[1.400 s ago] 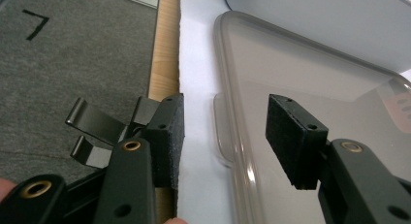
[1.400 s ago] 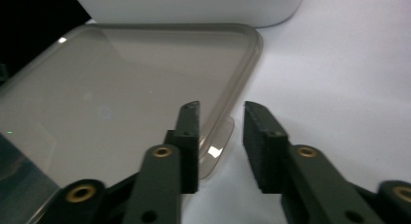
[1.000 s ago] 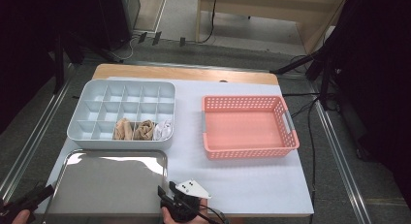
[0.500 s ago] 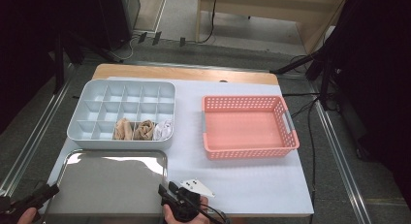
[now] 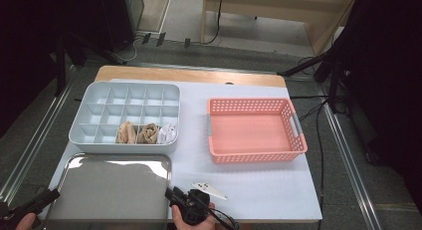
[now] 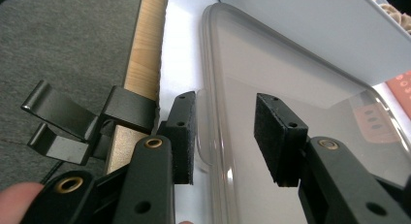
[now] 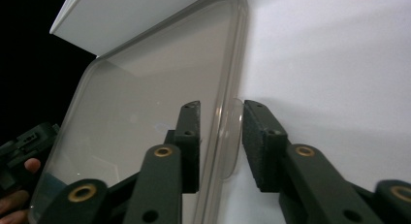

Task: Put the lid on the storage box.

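High view: clear lid lies flat on the desk, just in front of the compartment box. Left hand-held gripper straddles the lid's left rim, jaws apart. Right hand-held gripper brackets a tab on its right rim, jaws apart.

This looks like a lab or test room: a plain work table under a white sheet stands on grey carpet, ringed by metal floor rails, loose cables and dark stands.
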`<action>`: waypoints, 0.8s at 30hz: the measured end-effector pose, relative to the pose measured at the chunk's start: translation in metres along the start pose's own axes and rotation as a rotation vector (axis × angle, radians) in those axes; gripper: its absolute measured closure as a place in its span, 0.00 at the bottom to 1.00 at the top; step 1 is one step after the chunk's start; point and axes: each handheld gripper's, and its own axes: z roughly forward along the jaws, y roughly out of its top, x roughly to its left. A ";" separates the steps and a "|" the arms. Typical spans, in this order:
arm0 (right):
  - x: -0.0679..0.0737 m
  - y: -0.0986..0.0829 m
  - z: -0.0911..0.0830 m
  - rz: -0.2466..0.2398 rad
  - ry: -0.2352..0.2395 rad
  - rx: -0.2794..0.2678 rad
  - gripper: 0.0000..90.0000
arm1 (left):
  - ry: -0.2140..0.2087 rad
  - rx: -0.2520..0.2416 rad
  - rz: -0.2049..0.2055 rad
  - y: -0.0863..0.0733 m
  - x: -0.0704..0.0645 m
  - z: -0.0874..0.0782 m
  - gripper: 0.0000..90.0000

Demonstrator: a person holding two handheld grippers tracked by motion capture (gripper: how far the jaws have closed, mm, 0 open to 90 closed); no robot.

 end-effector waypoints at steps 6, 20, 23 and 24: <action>0.002 -0.003 0.005 -0.008 0.029 0.007 0.81 | -0.017 0.004 -0.015 0.000 0.002 0.000 0.71; 0.001 -0.002 -0.004 -0.042 0.063 -0.055 0.85 | -0.056 -0.005 -0.019 -0.002 -0.002 -0.005 0.73; 0.003 -0.001 -0.009 -0.072 0.066 -0.087 0.85 | -0.063 -0.028 0.002 0.000 -0.010 -0.008 0.73; 0.003 0.000 -0.010 -0.079 0.068 -0.101 0.85 | -0.060 -0.036 0.015 0.001 -0.012 -0.009 0.73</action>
